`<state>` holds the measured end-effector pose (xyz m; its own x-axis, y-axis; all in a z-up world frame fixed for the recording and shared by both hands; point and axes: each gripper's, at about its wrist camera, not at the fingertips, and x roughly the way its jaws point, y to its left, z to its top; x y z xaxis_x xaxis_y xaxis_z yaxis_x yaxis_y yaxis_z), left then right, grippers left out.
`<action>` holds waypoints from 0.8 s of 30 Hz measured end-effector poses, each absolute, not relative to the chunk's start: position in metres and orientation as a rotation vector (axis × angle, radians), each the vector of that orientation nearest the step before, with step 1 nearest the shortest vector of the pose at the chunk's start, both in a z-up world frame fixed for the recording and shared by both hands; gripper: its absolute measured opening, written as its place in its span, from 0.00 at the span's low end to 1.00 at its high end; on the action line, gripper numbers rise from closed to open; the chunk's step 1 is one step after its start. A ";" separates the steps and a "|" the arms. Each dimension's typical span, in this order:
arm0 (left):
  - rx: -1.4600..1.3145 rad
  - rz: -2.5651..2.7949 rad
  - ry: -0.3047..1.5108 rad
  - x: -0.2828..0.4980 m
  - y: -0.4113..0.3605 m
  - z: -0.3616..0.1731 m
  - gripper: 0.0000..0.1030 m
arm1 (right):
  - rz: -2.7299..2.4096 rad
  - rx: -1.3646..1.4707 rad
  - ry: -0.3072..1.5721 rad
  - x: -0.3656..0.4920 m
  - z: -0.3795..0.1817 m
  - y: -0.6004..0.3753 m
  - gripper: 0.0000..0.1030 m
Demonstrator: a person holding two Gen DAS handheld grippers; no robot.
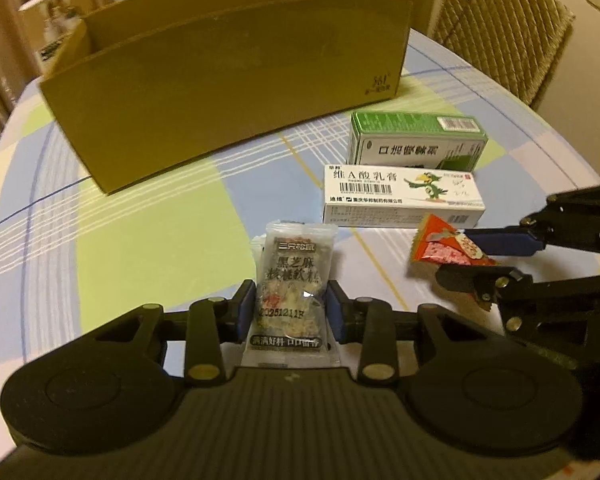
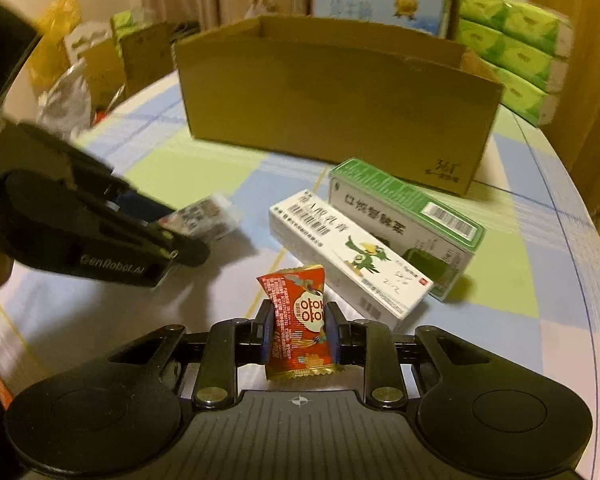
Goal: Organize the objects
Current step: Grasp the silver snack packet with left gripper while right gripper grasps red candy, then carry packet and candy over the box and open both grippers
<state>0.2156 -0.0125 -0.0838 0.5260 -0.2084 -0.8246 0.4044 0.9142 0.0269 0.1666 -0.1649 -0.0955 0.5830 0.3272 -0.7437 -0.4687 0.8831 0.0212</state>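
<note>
My left gripper (image 1: pixel 292 304) jaws clench the clear snack packet (image 1: pixel 290 280) and my right gripper (image 2: pixel 296 330) jaws the red candy (image 2: pixel 296 320), both above the bench (image 1: pixel 148 248), the white carton (image 1: pixel 400 196) and green carton (image 1: pixel 416 144) (at my one o'clock) unmoved, nothing visibly in the cardboard box (image 1: pixel 228 92) at twelve yet

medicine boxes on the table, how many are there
2: the green-topped box lies nearest the cardboard box, the white parrot box just in front of it. The cardboard box's inside is hidden.

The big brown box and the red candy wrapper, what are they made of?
The big brown box looks like plain matte cardboard: dull brown walls, raw cut edges. The red candy wrapper seems to be thin glossy plastic or foil film: it shines, crinkles, and has a zigzag gold end.
</note>
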 end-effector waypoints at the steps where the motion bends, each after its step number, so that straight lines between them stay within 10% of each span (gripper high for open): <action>1: 0.218 -0.359 0.948 0.211 -0.012 -0.079 0.31 | 0.460 -0.134 0.830 0.162 -0.088 -0.172 0.22; 24: 0.089 -0.247 0.872 0.108 -0.022 -0.004 0.31 | 0.424 -0.051 0.723 0.093 -0.004 -0.206 0.22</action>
